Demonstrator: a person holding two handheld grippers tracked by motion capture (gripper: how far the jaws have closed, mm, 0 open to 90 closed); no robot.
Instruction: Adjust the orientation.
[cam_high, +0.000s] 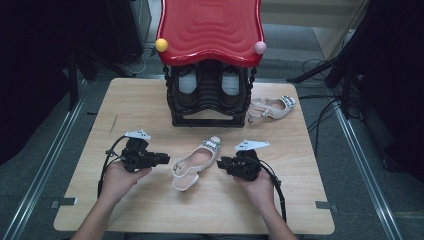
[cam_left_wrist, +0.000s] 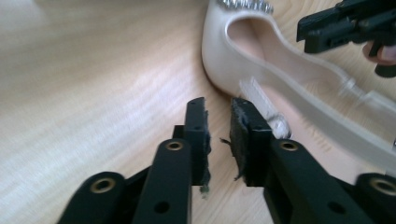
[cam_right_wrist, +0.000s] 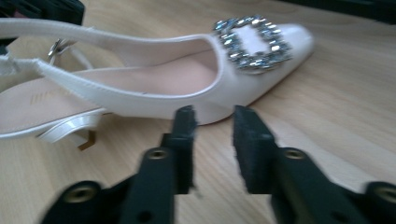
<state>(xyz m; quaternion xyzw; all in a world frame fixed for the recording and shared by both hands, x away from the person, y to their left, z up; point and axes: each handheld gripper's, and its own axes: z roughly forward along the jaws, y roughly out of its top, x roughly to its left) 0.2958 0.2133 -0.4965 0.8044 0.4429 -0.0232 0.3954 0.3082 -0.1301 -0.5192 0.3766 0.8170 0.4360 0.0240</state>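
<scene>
At six o'clock on the wooden table (cam_high: 125, 210), our two hands hold the tongs on either side of a white slingback shoe (cam_high: 195, 162) lying on its sole, jewelled toe toward twelve o'clock. Our left gripper (cam_high: 167, 159) sits at the shoe's nine o'clock, jaws narrowly parted with nothing between them, just short of the heel strap. Our right gripper (cam_high: 220, 163) waits at three o'clock, jaws likewise a little apart and empty, aimed at the shoe's side below the buckle (cam_right_wrist: 252, 44). Farther back, at twelve o'clock, stands a black shoe rack (cam_high: 207, 97) under a red top (cam_high: 210, 27); the second white shoe (cam_high: 272, 107) lies at its three o'clock.
</scene>
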